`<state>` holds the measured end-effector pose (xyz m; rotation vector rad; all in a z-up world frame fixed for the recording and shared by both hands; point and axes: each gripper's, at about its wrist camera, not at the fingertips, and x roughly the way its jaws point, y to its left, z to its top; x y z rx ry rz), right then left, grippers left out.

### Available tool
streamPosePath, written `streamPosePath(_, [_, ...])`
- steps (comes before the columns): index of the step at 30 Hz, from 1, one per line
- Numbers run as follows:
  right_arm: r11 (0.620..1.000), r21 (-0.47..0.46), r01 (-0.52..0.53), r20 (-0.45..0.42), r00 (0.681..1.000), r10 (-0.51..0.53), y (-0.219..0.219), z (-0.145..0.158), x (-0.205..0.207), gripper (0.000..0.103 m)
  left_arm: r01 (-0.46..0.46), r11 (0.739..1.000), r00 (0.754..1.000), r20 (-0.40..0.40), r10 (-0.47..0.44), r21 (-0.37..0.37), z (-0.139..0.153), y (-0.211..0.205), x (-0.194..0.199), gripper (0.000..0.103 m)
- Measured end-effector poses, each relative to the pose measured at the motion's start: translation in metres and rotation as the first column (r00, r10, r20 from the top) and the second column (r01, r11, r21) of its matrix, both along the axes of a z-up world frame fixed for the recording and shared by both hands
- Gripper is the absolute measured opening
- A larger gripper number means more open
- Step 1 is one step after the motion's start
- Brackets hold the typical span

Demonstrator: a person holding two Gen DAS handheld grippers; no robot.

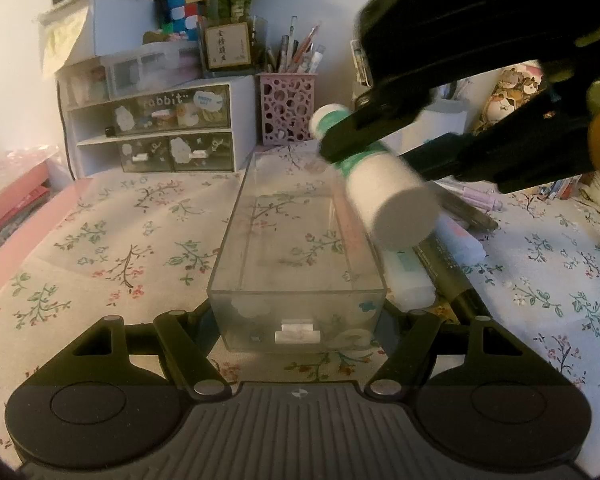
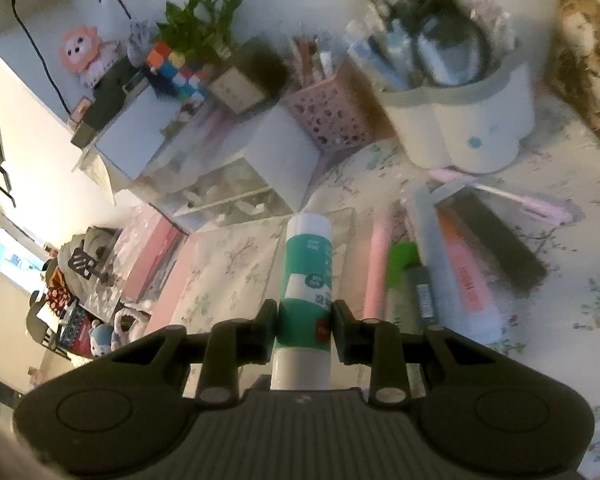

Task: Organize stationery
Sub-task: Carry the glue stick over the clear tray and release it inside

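R gripper clamps glue stick; L gripper holds clear drawer.

R jaws pinch the green-and-white glue stick at mid-label, tube running fwd along the fingers, white cap farthest out, base end back near the gripper body. From the L wrist view the stick hangs in the air, tilted, above and to the right of the drawer's far right wall, not touching it, w/ R gripper coming in from upper right. L fingers sit against both sides of the drawer's near end, drawer front w/ white handle btwn them; drawer rests on floral cloth, nothing visible inside. Right of L gripper, just beside the drawer: loose pile of pens & markers. Ahead of L gripper: pink holed pen cup and drawer unit, well apart from the drawer.
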<state>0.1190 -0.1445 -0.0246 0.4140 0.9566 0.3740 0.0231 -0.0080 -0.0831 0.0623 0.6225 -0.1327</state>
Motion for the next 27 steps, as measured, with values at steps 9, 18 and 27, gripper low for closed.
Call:
streamPosePath(9, [0.999, -0.039, -0.019, -0.046, 0.999, 0.018, 0.027, -0.013, 0.014, 0.016, -0.001, 1.000, 1.000, 0.002, 0.001, 0.004, 0.000, -0.001, -0.001, 0.072])
streamPosePath(18, [0.997, -0.038, -0.070, -0.134, 0.989, 0.064, 0.040, -0.028, 0.021, 0.017, 0.005, 1.000, 1.000, 0.000, -0.005, 0.000, -0.001, 0.000, 0.000, 0.073])
streamPosePath(27, [0.991, 0.026, -0.135, -0.156, 0.978, 0.137, 0.034, -0.029, 0.023, 0.019, 0.011, 1.000, 1.000, -0.001, -0.011, -0.002, -0.001, 0.001, 0.002, 0.073])
